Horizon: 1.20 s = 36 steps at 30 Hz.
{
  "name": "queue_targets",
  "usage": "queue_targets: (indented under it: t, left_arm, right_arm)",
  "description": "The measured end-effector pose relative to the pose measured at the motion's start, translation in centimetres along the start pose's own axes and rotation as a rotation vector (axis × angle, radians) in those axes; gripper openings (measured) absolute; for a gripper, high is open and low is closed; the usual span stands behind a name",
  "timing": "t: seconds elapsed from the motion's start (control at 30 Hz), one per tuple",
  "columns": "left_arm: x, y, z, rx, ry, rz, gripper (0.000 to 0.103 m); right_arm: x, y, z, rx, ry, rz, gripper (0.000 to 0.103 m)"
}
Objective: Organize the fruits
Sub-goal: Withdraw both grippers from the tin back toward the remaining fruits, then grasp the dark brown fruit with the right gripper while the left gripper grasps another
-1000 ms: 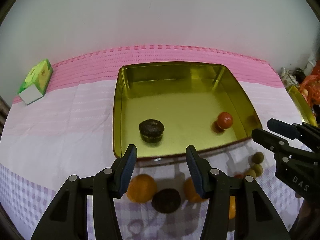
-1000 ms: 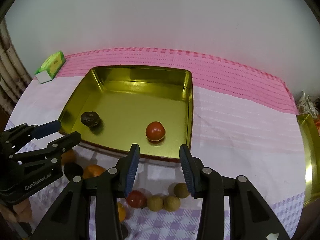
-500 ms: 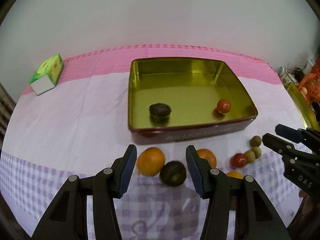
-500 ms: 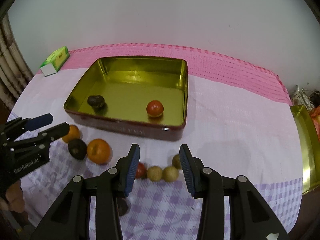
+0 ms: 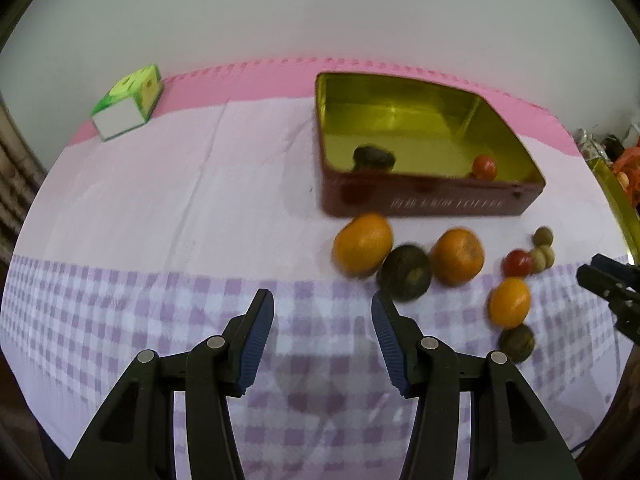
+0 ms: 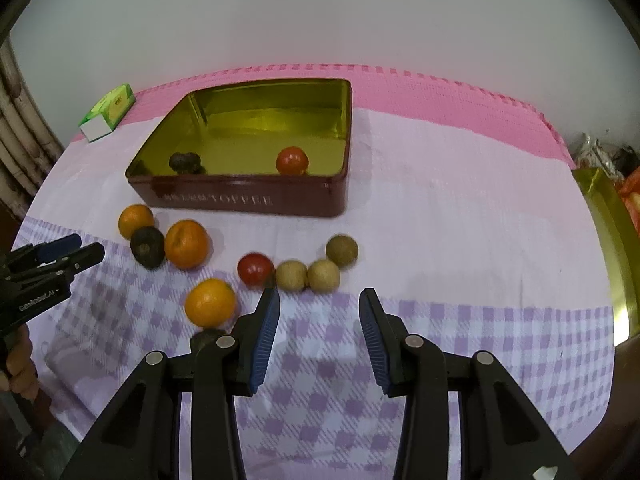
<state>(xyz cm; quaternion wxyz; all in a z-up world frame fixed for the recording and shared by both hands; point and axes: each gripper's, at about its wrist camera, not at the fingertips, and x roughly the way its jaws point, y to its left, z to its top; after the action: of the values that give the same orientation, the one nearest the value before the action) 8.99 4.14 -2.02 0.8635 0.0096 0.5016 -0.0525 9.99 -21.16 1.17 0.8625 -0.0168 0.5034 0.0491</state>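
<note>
**Fruits mostly outside the tin, both grippers empty**

Pale wall behind; table (image 6: pixel 460 208) covered with a pink cloth turning to lilac check toward the camera; green-and-white carton (image 6: pixel 107 112) at the far left corner by the wall

Tin (image 6: pixel 256 200): maroon outside, gold inside, lettering on the near wall, lid off; inside it one dark fruit (image 6: pixel 185 162) at the left and one red fruit (image 6: pixel 292 161) at the right, well apart

On the cloth just in front of the tin, right wrist view:
- orange (image 6: pixel 136 221), dark round fruit (image 6: pixel 147 247) and second orange (image 6: pixel 186 244) bunched together, touching or nearly so
- third orange (image 6: pixel 210 302) nearer the camera; another dark fruit (image 6: pixel 206 338) just behind the right gripper's left finger, mostly hidden
- red fruit on the cloth (image 6: pixel 256 270) touching a row of tan balls (image 6: pixel 308 274); three of them, the rightmost darker and set further back

Left gripper (image 5: pixel 322 338): jaws parted, nothing between them, over bare checked cloth; the fruit cluster sits to its upper right; slight motion blur in this view

Right gripper (image 6: pixel 319 336): jaws parted, nothing held, over checked cloth just short of the tan balls

Second gold tin edge (image 6: pixel 612 248) at the far right side of the table; clutter beyond it too small to tell
</note>
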Motion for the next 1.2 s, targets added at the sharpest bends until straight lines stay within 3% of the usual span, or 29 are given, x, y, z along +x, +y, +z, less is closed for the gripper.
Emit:
queue_targets:
  t: [0.57, 0.9, 1.2]
  left_arm:
    - [0.9, -0.7, -2.8, 0.003, 0.046, -0.012, 0.052]
    - [1.2, -0.5, -2.8, -0.005, 0.052, -0.016, 0.052]
    - [0.9, 0.0, -3.0, -0.01, 0.05, -0.003, 0.052]
  right_arm:
    - [0.7, -0.9, -2.8, 0.048, 0.044, 0.03, 0.039]
    - [1.6, 3.0, -4.3, -0.036, 0.104, 0.12, 0.039]
    - [2.4, 5.2, -4.7, -0.079, 0.132, 0.139, 0.039]
